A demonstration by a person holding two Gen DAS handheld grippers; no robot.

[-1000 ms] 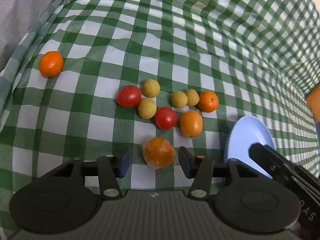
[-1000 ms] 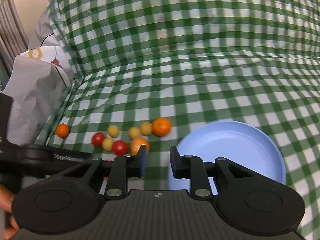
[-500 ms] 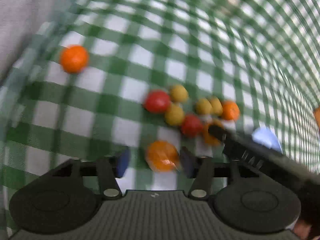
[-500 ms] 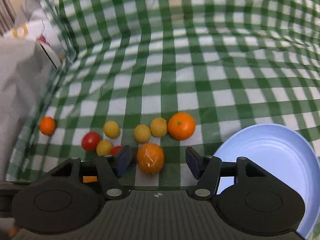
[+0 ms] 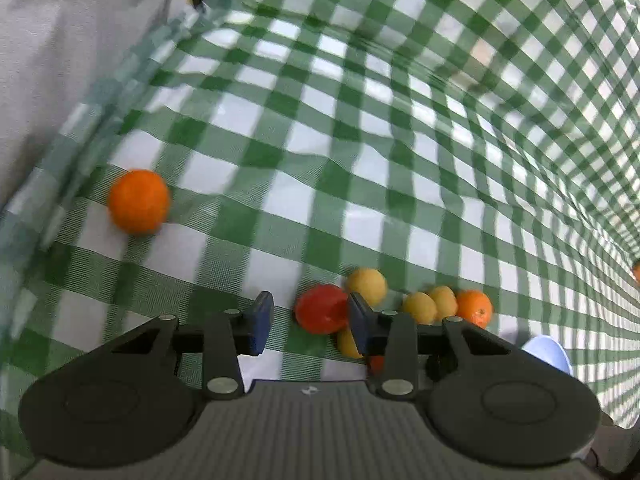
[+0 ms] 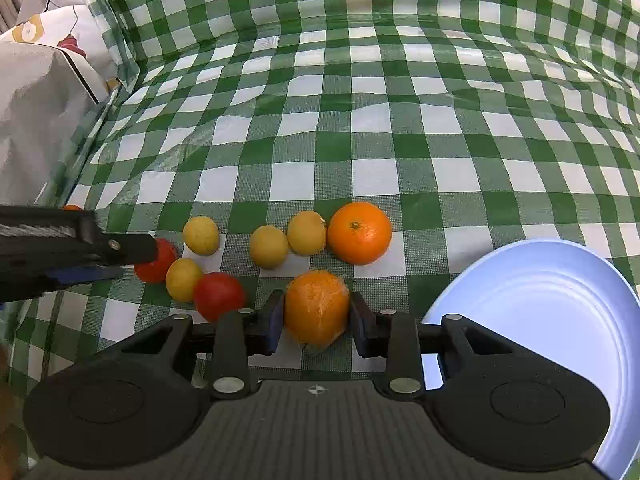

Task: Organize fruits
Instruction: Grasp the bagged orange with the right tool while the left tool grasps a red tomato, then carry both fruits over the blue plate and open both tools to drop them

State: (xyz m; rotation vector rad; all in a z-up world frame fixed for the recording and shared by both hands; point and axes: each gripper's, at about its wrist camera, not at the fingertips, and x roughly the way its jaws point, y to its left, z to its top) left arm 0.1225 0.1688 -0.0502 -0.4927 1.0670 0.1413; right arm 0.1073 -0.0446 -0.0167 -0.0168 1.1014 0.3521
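Item one: my right hand-held gripper (image 6: pixel 316 326), lower centre of the right wrist view. Its jaws have just been closing and now clench a wrapped orange fruit (image 6: pixel 317 312), one pad on each flank.

Item two: my left hand-held gripper (image 5: pixel 306 328), lower centre of the left wrist view. Its jaws have just been closing too, but the pads do not grip anything; a red tomato (image 5: pixel 322 309) sits in the gap, against the right-hand pad, with open space towards the left-hand one. That view is blurred.

Item three: loose fruit on the green-checked cloth (image 6: pixel 360 128) over the bench. In the right wrist view, a large orange (image 6: pixel 359 233) lies above the held fruit, two yellow fruits (image 6: pixel 288 240) touch at its left, two more yellow ones (image 6: pixel 192 258) lie further left, and a second red tomato (image 6: pixel 219 296) lies at lower left of the cluster.

Item four: a lone orange (image 5: pixel 139 201), middle left of the left wrist view, well apart from the cluster.

Item five: a pale blue plate (image 6: pixel 540 304), lower right of the right wrist view, just beside the right hand-held gripper.
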